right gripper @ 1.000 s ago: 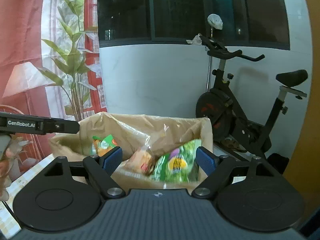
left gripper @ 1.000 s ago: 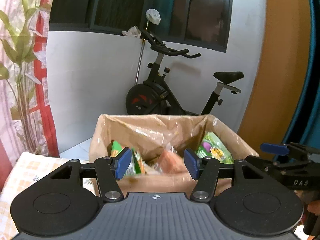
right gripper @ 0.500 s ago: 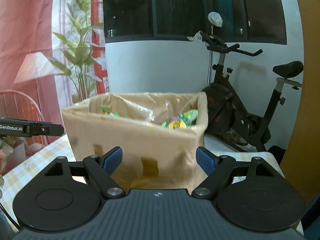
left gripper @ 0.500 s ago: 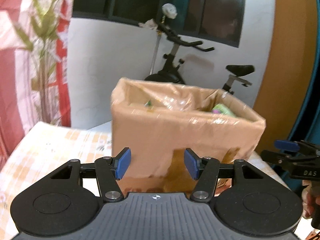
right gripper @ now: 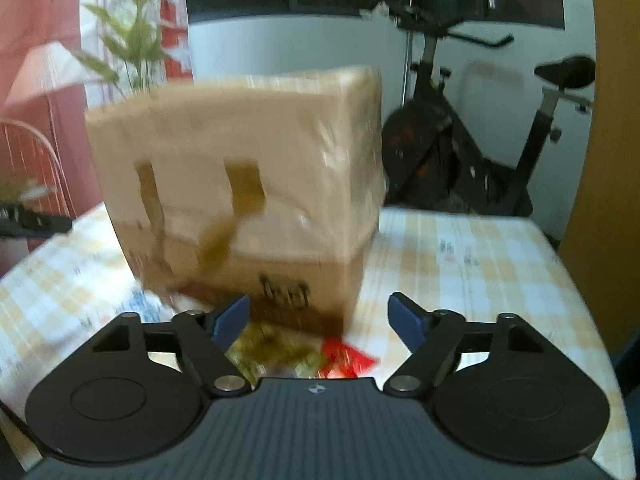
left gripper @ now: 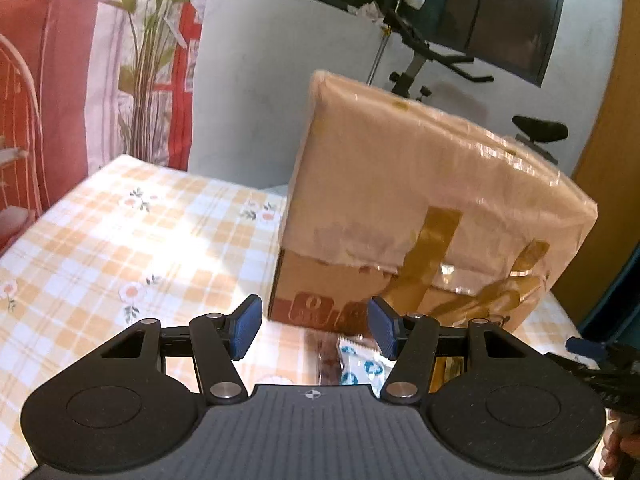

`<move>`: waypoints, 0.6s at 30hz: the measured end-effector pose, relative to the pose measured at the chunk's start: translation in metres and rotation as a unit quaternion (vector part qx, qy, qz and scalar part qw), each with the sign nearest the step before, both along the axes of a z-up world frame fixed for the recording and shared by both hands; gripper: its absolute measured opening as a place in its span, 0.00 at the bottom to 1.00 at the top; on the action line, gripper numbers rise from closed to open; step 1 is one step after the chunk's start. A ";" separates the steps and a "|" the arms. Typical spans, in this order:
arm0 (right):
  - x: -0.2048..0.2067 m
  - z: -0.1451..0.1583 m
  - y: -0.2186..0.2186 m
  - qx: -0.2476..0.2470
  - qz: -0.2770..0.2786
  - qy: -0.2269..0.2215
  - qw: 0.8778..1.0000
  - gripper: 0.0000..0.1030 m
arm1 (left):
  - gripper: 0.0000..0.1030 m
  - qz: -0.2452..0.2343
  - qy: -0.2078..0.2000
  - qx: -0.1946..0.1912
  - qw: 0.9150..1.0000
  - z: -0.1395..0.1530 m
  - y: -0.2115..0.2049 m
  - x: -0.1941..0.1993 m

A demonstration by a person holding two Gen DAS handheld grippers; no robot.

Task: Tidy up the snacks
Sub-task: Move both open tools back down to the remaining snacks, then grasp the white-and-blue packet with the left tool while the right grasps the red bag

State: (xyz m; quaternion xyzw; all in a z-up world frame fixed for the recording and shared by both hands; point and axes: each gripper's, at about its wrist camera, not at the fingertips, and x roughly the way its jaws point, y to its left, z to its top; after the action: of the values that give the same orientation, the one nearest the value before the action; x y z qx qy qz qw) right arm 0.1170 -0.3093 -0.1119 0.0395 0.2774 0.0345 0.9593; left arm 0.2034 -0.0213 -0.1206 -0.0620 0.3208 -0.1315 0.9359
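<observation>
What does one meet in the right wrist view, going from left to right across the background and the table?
Potted plant → cardboard box → exercise bike.

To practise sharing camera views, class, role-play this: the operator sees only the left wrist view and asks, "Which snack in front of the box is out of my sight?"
Observer: A red packet lies on the checked cloth, just in front of the box, near its right corner.
Operator: Is the right tool gripping it?
Observer: No. The right tool has its jaws closing, but nothing is pressed between them. The packet lies untouched on the cloth.
</observation>
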 end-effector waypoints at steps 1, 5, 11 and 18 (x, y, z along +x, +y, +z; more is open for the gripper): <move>0.000 -0.007 0.000 -0.004 -0.002 0.008 1.000 0.72 | 0.59 -0.003 0.003 0.003 1.000 -0.003 -0.001 -0.001; 0.002 -0.033 -0.004 -0.027 -0.017 0.049 0.998 0.62 | 0.59 -0.015 0.012 0.013 1.000 -0.011 -0.008 -0.003; 0.006 -0.050 -0.013 -0.019 -0.043 0.077 0.996 0.54 | 0.59 -0.022 0.018 0.019 0.999 -0.017 -0.013 -0.004; 0.023 -0.058 -0.008 -0.011 -0.023 0.092 0.995 0.54 | 0.59 -0.023 0.024 0.024 0.999 -0.019 -0.014 -0.003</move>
State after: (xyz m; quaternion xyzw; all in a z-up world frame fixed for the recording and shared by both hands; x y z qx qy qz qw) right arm 0.1403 -0.3174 -0.1699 0.0379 0.3642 0.0053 0.9305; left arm 0.2007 -0.0352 -0.1396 -0.0356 0.3476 -0.1438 0.9259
